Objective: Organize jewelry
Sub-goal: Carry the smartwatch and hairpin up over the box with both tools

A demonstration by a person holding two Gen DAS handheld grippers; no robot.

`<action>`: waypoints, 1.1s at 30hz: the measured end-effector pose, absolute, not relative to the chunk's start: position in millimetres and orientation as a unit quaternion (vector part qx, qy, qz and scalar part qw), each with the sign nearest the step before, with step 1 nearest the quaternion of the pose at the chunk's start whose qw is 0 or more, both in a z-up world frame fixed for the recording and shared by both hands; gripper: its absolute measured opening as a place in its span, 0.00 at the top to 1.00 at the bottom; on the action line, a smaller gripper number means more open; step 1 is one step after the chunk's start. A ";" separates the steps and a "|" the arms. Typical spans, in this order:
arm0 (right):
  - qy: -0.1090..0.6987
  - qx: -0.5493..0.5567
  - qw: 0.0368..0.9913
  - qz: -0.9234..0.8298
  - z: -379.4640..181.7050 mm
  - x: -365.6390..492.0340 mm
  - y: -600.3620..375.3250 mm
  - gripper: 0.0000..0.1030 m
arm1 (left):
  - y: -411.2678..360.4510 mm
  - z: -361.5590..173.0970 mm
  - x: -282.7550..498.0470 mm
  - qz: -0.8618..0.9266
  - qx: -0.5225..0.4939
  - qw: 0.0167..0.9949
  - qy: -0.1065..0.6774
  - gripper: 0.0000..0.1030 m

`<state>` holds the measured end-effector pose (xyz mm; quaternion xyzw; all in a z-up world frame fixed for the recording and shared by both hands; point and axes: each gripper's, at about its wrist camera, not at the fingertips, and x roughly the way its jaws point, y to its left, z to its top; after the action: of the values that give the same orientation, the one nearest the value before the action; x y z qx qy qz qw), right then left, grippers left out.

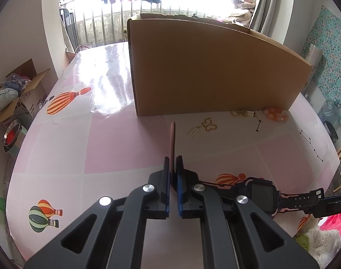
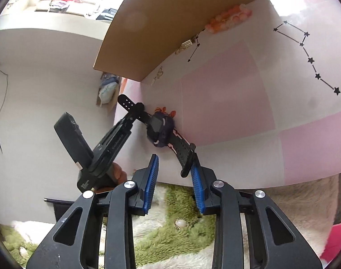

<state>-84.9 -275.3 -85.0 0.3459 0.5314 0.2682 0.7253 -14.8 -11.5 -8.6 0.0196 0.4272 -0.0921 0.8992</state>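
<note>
A black digital watch (image 1: 260, 192) lies on the pink table (image 1: 103, 145), just right of my left gripper (image 1: 173, 159). That gripper is shut on a thin pink flat piece (image 1: 172, 139), seen edge-on and pointing toward the cardboard box (image 1: 204, 67). In the right wrist view the watch (image 2: 161, 127) has one strap end between the fingers of my right gripper (image 2: 173, 163). The strap rests against the right pad while the left pad stands clear. A gold butterfly pendant (image 1: 209, 124), small gold pieces (image 1: 240, 113) and an orange bead bracelet (image 1: 276, 114) lie by the box's foot.
The tall cardboard box (image 2: 159, 33) stands across the back of the table. An open carton of clutter (image 1: 18, 94) and a metal bowl (image 1: 11, 134) sit on the floor at left. A fuzzy green-and-white garment (image 2: 170, 224) is at the table's near edge.
</note>
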 end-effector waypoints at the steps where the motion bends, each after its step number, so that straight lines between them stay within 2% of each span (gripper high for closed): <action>1: 0.530 0.341 0.730 0.265 -84.5 -84.3 -274.1 0.80 | -11.5 -8.5 -14.9 -0.092 0.019 0.899 0.427 0.95; 4: 0.519 0.314 0.754 0.252 -76.5 -82.7 -268.5 0.88 | -12.1 -8.5 -15.0 -0.092 0.019 0.899 0.427 0.95; 12: 0.497 0.241 0.807 0.210 -59.0 -75.3 -259.6 0.96 | -12.6 -8.0 -15.2 -0.093 0.019 0.900 0.426 0.95; 21: 0.435 0.086 0.881 0.163 -34.6 -83.0 -229.9 0.96 | -13.1 9.8 -24.6 -0.108 0.013 0.910 0.399 0.96; 33: 0.344 0.069 0.921 0.170 10.5 -93.4 -245.1 0.97 | -30.0 75.4 -48.9 -0.145 0.033 0.933 0.329 0.97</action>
<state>-93.4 -245.1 10.5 0.0689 0.3438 0.1700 0.9210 -48.9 -30.0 75.4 0.0332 0.3293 -0.1445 0.9325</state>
